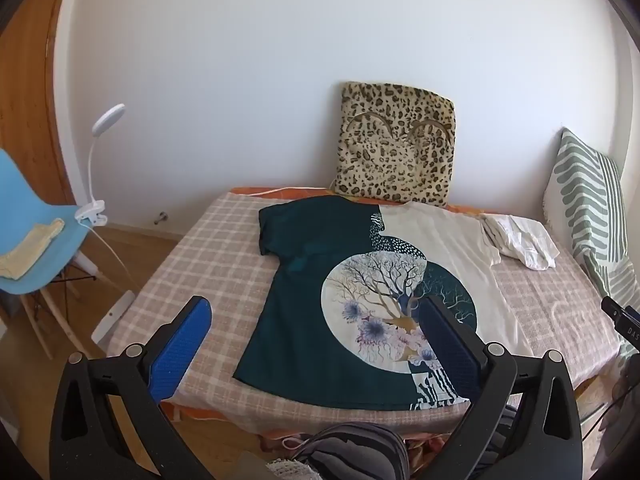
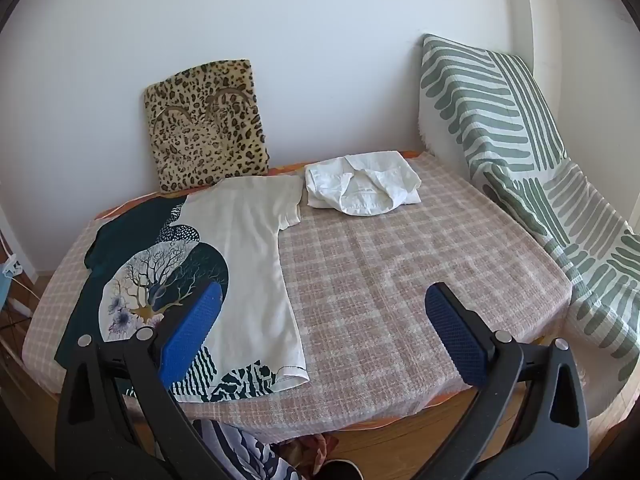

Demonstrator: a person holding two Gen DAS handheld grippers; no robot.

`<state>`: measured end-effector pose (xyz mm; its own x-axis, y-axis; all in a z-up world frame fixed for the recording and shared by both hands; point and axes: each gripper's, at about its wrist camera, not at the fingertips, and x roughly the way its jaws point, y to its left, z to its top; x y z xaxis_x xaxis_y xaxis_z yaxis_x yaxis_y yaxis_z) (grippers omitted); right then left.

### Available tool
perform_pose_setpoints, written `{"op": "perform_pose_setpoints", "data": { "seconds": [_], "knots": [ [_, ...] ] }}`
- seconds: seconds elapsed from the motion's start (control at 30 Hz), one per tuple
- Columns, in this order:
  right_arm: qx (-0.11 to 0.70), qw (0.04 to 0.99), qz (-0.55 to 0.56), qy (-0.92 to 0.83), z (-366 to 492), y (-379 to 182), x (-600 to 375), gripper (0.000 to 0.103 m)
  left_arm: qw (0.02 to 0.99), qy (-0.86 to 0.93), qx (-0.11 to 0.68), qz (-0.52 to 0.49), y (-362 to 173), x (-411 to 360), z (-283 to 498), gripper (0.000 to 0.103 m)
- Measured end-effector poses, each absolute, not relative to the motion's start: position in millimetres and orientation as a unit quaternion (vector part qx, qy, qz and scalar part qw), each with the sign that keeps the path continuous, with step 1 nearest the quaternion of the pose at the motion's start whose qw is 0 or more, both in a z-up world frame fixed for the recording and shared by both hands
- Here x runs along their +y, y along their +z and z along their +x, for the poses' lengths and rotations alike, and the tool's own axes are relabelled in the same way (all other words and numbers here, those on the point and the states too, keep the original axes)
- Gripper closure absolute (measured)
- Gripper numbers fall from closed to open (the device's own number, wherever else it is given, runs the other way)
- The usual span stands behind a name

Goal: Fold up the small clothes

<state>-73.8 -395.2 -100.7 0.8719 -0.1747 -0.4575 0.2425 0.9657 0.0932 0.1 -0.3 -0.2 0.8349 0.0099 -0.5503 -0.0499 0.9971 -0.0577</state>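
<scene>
1. Hovering above the near edge of the bed (image 1: pixel 192 240), the left gripper (image 1: pixel 316 312) has its jaws spread wide with nothing between the pads.
2. Between and beyond those jaws lies the T-shirt (image 1: pixel 304 300), spread flat on the checked bedspread (image 2: pixel 380 260), dark teal on one half and cream on the other, with a round tree-and-flower print in the middle; the right-hand blue pad (image 1: pixel 448 344) overlaps the print in view, though contact cannot be told.
3. The right gripper (image 2: pixel 324 304) is likewise wide open and empty, held over bare bedspread.
4. Its left pad (image 2: pixel 192 328) sits in front of the T-shirt's lower hem; the cream half stretches away just left of the gap.
5. Beyond the right gripper's jaws, a folded white garment (image 2: pixel 360 184) rests near the far edge, just beside the T-shirt's cream sleeve.
6. Behind both, a leopard-print cushion (image 1: pixel 396 144) leans on the wall, and a green-striped pillow (image 2: pixel 500 120) stands to the right.
</scene>
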Motion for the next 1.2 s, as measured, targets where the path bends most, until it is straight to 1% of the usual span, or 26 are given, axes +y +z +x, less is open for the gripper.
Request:
{"op": "perform_pose_setpoints", "data": {
  "seconds": [0.17, 1.03, 1.2],
  "knots": [
    [0.226, 0.965, 0.077, -0.111, -75.2, -99.6, -394.8, 0.0, 0.958, 0.012, 0.285, -0.018, -1.7, -8.3, 0.2, 0.0],
    [0.222, 0.966, 0.08, -0.104, -77.5, -104.1, -398.8, 0.0, 0.958, -0.002, 0.286, -0.019, 4.1, -11.8, -2.5, 0.0],
    [0.222, 0.966, 0.08, -0.105, -78.3, -98.2, -397.7, 0.0, 0.959, -0.004, 0.283, -0.017, 4.7, -13.5, -2.1, 0.0]
  ]
}}
